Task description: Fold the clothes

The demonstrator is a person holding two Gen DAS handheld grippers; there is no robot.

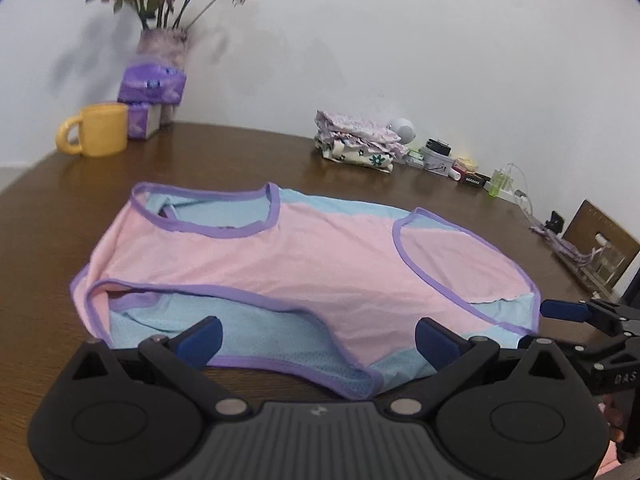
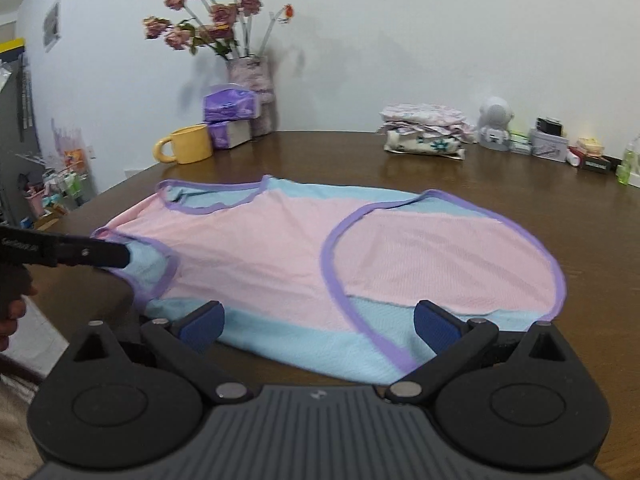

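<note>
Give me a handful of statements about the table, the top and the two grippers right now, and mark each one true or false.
1. The pink and blue sleeveless top lies spread out on the brown table. True.
2. The left gripper is shut on the top's purple trim. False: its fingers stand wide apart above the near edge, holding nothing.
3. A yellow mug stands on the table in front of the purple tissue packs. True.
4. The right gripper is open. True.
5. The folded floral clothes lie on top of the sleeveless top. False: the stack sits apart, at the table's far edge by the wall.
</note>
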